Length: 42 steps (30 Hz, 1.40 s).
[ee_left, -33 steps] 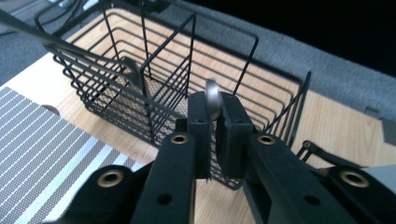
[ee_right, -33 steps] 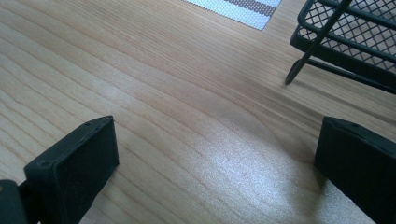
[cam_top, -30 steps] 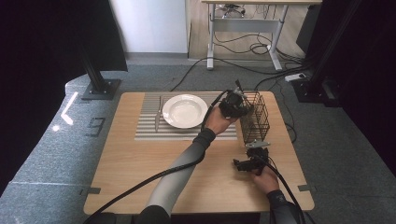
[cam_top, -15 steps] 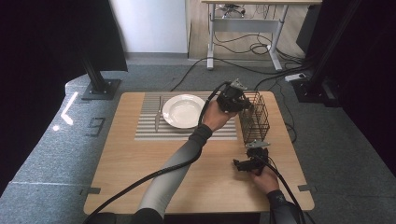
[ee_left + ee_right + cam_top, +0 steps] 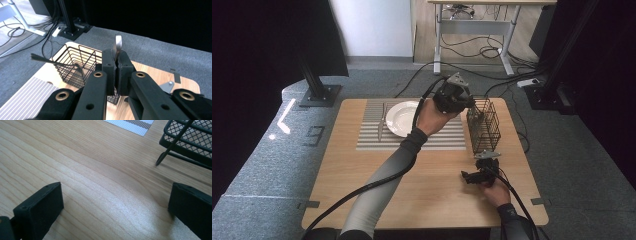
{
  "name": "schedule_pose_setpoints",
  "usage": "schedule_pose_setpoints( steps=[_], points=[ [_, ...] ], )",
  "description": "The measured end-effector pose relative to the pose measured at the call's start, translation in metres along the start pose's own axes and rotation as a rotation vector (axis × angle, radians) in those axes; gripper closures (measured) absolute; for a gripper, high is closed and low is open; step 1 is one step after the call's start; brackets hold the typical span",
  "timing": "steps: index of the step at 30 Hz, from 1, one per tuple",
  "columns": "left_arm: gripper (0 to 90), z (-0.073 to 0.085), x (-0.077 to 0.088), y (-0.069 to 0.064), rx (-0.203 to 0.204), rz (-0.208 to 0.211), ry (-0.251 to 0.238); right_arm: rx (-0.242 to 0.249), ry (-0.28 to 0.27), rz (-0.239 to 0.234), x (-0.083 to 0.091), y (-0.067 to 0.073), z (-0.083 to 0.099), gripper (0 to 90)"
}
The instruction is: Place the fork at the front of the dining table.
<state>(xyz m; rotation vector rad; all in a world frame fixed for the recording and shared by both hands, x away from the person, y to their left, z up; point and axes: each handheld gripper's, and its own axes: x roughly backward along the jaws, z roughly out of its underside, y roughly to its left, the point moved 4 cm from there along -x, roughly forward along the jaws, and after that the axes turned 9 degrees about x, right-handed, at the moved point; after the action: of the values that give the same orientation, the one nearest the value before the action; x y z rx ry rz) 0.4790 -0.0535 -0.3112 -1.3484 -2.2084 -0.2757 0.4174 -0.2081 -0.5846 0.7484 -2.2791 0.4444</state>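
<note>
My left gripper (image 5: 115, 58) is shut on a silver metal utensil (image 5: 118, 43), whose rounded end sticks up past the jaws. In the high view the left gripper (image 5: 456, 96) hangs in the air by the far left corner of the black wire basket (image 5: 484, 125). The basket (image 5: 75, 62) lies just beyond and below the jaws, and a thin dark rod (image 5: 50, 60) pokes out of it. My right gripper (image 5: 473, 176) rests low on the table in front of the basket. Its jaws (image 5: 115, 202) stand wide open over bare wood.
A white plate (image 5: 404, 117) sits on a striped placemat (image 5: 412, 140), with a piece of cutlery (image 5: 381, 122) to its left. The wooden table (image 5: 412, 185) has free room in front. The basket's corner (image 5: 190, 137) is close ahead of the right gripper.
The left gripper has risen and drifted slightly back with the utensil in it. The right gripper has stayed in place.
</note>
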Motion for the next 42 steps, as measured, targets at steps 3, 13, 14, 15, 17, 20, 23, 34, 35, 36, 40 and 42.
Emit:
schedule_pose_setpoints(
  steps=[3,13,14,15,17,20,23,34,35,36,40,42],
  points=[
    [86.8,0.004,0.011,0.002,-0.007,-0.007,0.01,-0.001,-0.001,-0.001,0.0,0.0,0.0,0.0],
    [86.8,0.046,0.036,0.015,0.012,-0.001,0.056,-0.005,0.0,0.003,0.0,0.002,0.0,0.0],
    [86.8,0.049,0.037,0.015,0.013,-0.001,0.06,-0.006,0.0,0.004,0.0,0.002,0.0,0.0],
    [86.9,0.054,0.038,0.016,0.01,-0.003,0.068,-0.004,0.0,0.004,0.0,0.002,0.0,0.0],
    [86.9,0.062,0.04,0.016,0.006,-0.002,0.079,-0.009,0.0,0.005,0.0,0.003,0.0,0.0],
    [86.9,0.074,0.041,0.017,0.007,0.004,0.093,0.001,0.006,-0.002,0.001,0.003,0.0,0.0],
    [86.8,0.084,0.041,0.016,0.008,0.014,0.106,0.013,0.02,-0.018,0.004,0.005,0.0,1.9],
    [86.8,0.116,0.03,0.012,0.004,0.023,0.162,0.113,-0.07,-0.052,0.026,0.02,-0.038,16.2],
    [86.8,0.118,0.029,0.012,0.006,0.025,0.166,0.123,-0.082,-0.052,0.027,0.021,-0.042,16.8],
    [86.8,0.119,0.028,0.013,0.007,0.025,0.171,0.13,-0.096,-0.053,0.029,0.023,-0.048,17.4],
    [86.9,0.125,0.023,0.013,0.005,0.021,0.185,0.137,-0.124,-0.088,0.031,0.034,-0.074,24.8],
    [86.8,0.127,0.021,0.013,0.006,0.023,0.187,0.157,-0.138,-0.108,0.032,0.039,-0.085,31.1]
  ],
)
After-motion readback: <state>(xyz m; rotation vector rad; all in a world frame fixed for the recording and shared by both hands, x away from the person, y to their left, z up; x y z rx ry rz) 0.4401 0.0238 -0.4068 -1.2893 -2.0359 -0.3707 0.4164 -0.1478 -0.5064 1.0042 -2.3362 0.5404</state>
